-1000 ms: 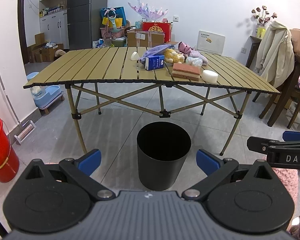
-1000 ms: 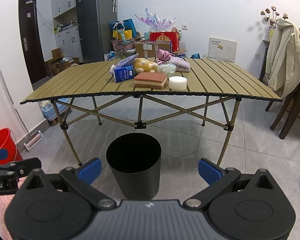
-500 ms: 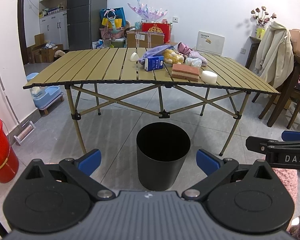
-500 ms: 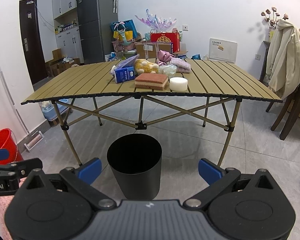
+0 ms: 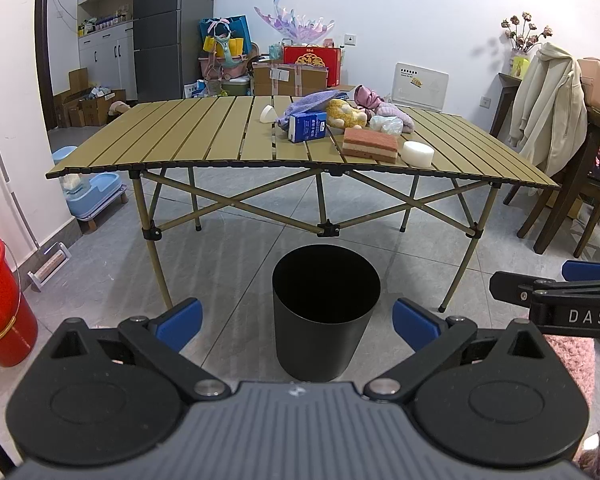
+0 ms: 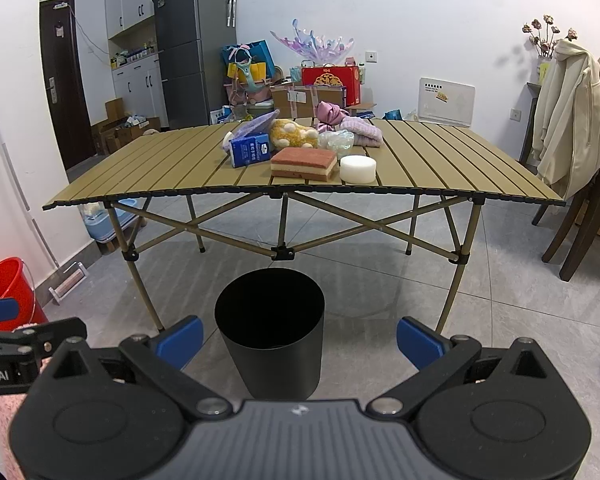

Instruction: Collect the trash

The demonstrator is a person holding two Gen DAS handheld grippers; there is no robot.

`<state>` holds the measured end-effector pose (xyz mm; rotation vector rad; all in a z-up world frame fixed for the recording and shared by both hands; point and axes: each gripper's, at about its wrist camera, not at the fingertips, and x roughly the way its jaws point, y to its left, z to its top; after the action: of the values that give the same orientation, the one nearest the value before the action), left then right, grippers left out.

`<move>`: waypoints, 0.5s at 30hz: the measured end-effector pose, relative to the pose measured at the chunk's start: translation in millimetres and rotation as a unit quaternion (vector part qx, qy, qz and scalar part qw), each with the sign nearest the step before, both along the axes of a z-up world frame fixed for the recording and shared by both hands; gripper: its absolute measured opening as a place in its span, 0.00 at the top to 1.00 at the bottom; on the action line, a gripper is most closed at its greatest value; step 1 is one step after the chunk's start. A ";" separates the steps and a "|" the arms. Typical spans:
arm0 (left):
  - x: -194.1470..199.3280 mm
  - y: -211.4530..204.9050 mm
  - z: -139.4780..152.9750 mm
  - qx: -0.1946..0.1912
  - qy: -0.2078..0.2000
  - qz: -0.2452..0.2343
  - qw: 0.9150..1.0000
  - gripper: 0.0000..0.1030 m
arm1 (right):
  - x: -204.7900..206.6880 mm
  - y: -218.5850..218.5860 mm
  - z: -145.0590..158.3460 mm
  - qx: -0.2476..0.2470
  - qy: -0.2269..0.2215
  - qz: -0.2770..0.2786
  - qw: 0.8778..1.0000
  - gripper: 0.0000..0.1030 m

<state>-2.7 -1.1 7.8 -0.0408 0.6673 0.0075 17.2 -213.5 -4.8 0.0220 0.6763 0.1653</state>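
Observation:
A black trash bin (image 5: 326, 312) stands on the floor before a slatted folding table (image 5: 188, 148); it also shows in the right wrist view (image 6: 270, 330). On the table lie a blue milk carton (image 5: 307, 127), a layered sponge (image 5: 370, 144), a white round puck (image 5: 418, 153), a crumpled plastic bag (image 5: 386, 125), a yellow plush toy (image 5: 344, 114), cloths (image 5: 384, 108) and a white cup (image 5: 267, 114). My left gripper (image 5: 296, 322) is open and empty, low, short of the bin. My right gripper (image 6: 300, 338) is open and empty beside it.
A red bucket (image 5: 0, 304) stands at the left wall. A chair with a cream jacket (image 5: 548, 116) stands right of the table. Boxes, bags and a fridge (image 5: 168, 32) line the back wall. A blue pet feeder (image 5: 96, 196) sits under the table's left end.
Both grippers have drifted very slightly; the view is almost the same. Both stay open and empty.

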 end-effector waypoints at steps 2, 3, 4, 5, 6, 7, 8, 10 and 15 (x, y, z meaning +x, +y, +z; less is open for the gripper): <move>0.0 0.0 0.2 0.000 0.000 0.000 1.000 0.00 | -0.2 0.0 -0.4 0.000 0.000 0.000 1.000 0.00; -0.1 0.1 0.0 0.000 0.000 0.000 1.000 0.00 | 0.5 0.0 2.7 0.001 0.001 0.000 1.000 0.00; 0.1 -0.2 0.5 0.000 0.000 0.000 1.000 0.00 | -0.5 0.3 0.1 0.001 0.000 0.000 1.000 0.00; -0.1 -0.1 0.1 0.000 0.000 0.000 1.000 0.00 | -1.0 0.8 -0.7 0.000 -0.001 0.000 1.000 0.00; 0.1 -1.3 0.7 0.000 0.000 -0.001 1.000 0.00 | -1.0 0.8 -0.7 0.001 -0.001 0.000 1.000 0.00; 0.2 -1.3 0.6 0.000 0.000 -0.001 1.000 0.00 | -0.4 0.9 -1.6 0.001 -0.001 0.000 1.000 0.00; -0.2 -2.1 0.9 0.000 -0.001 -0.001 1.000 0.00 | 0.0 0.9 -3.6 0.000 -0.001 0.000 1.000 0.00; -0.7 -3.4 1.5 0.000 -0.001 -0.002 1.000 0.00 | 0.1 0.9 -2.7 0.000 -0.002 0.001 1.000 0.00; -1.0 -2.9 0.8 0.001 -0.002 -0.002 1.000 0.00 | 0.6 0.1 -3.0 0.001 -0.004 0.000 1.000 0.00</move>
<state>-3.8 -4.1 8.6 -0.0381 0.6635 0.0045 17.8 -213.4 -7.9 0.0235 0.6677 0.1656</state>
